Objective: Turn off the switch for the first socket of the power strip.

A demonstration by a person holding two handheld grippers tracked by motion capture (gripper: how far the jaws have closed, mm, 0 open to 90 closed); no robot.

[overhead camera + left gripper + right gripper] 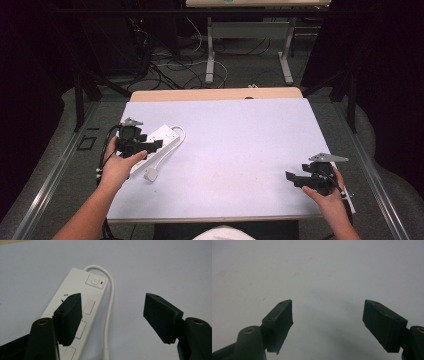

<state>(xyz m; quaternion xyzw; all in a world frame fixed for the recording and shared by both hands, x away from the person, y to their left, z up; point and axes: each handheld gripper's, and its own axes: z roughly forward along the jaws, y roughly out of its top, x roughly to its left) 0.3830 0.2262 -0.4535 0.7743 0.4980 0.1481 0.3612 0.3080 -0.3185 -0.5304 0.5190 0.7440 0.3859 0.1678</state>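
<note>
A white power strip (159,138) lies on the left of the pale mat (235,145), its white cable (172,147) looping back to a plug (151,174). My left gripper (156,145) hovers over the strip and stands open. In the left gripper view the strip (75,305) has a switch with a red light (95,281) at its far end, and the cable (110,307) runs down between my jaws; my left gripper (113,315) holds nothing. My right gripper (292,179) stands open near the front right corner, over bare mat (327,277), midpoint (328,322).
The mat covers a wooden table (215,94). Beyond it the floor holds tangled cables (170,65) and the metal legs of another table (210,55). Dark stands (80,95) flank both sides.
</note>
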